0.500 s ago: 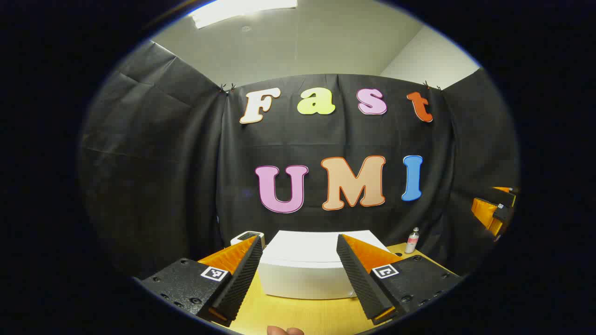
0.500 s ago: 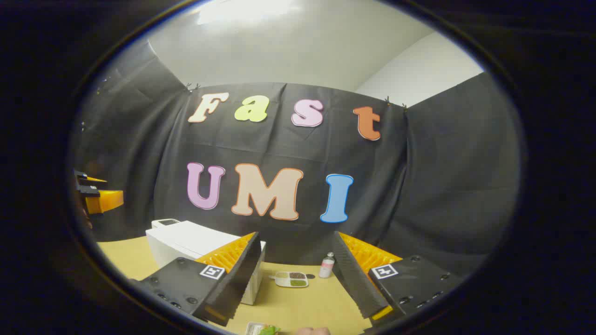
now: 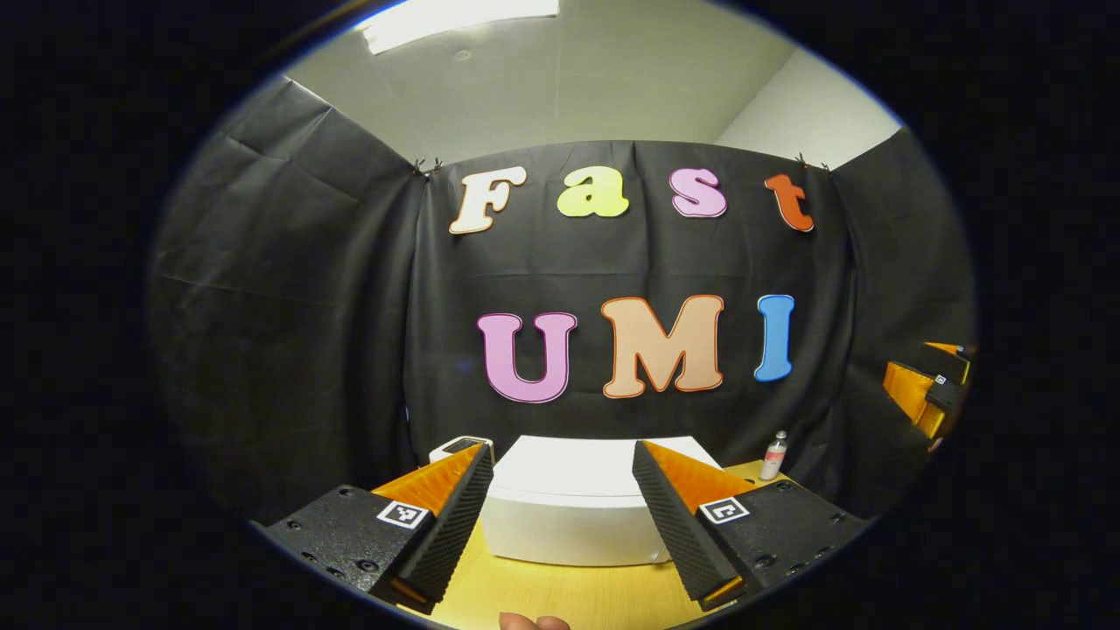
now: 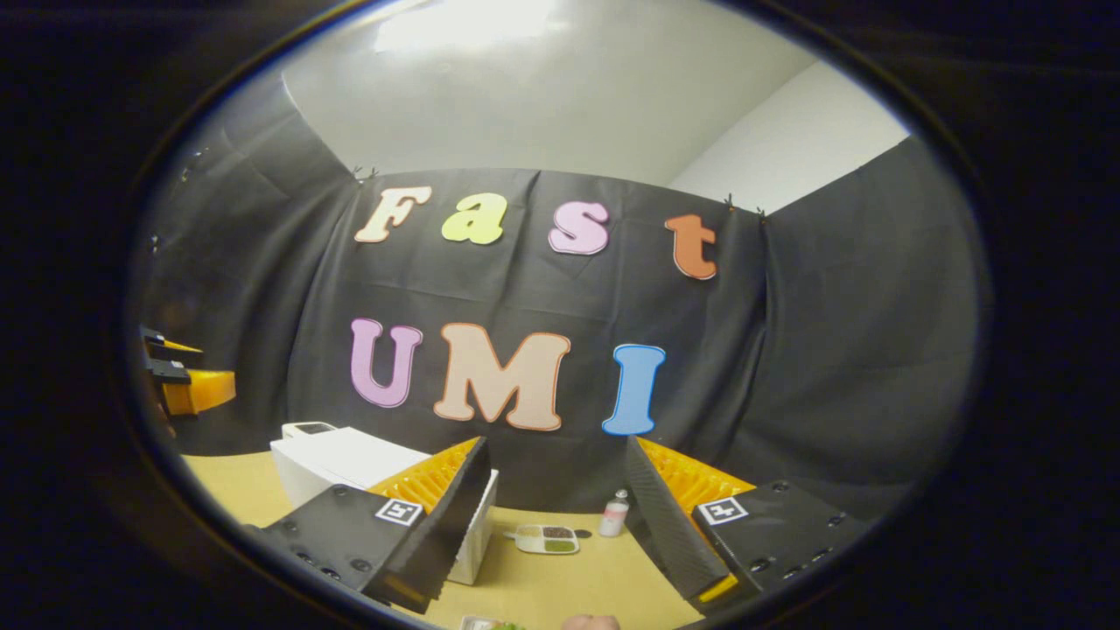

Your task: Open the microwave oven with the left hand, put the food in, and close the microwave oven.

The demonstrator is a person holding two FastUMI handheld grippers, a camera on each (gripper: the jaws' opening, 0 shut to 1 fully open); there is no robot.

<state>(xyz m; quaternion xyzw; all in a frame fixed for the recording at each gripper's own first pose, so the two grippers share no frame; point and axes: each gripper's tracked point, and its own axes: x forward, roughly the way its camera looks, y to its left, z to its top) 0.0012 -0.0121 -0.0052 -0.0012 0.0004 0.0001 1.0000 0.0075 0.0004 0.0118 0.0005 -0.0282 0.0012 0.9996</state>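
Microwave (image 3: 569, 512) sits on the table (image 3: 560, 595) against the far wall, white and boxy, with its door apparently shut, so the opening step looks not yet begun. In the left gripper view the left gripper (image 3: 560, 516) is raised above the near edge of the table with its jaws spread wide and nothing between them; the microwave lies straight ahead in the gap between the two fingers, farther off and lower, and well apart from the tips. That aim fits the task, as I judge it: the left tool is lined up on the oven whose door it must open. A small bottle (image 3: 774, 453) stands to the right of the microwave near the wall, and the other gripper shows at the far right edge of this view. In the right gripper view the right gripper (image 4: 560, 516) is likewise held high with its jaws wide apart and empty, which seems a waiting pose until the door is open. From there the microwave (image 4: 341, 464) lies to the left, partly behind the left finger, and a divided tray (image 4: 547, 539) of food rests on the table just right of it, with the bottle (image 4: 613, 514) beside the tray. Ahead of the right tool, the tray is low between its fingers and not touched. More food (image 4: 490, 625), something green on a pale dish, peeks in at the near bottom edge, too cut off to tell what it is
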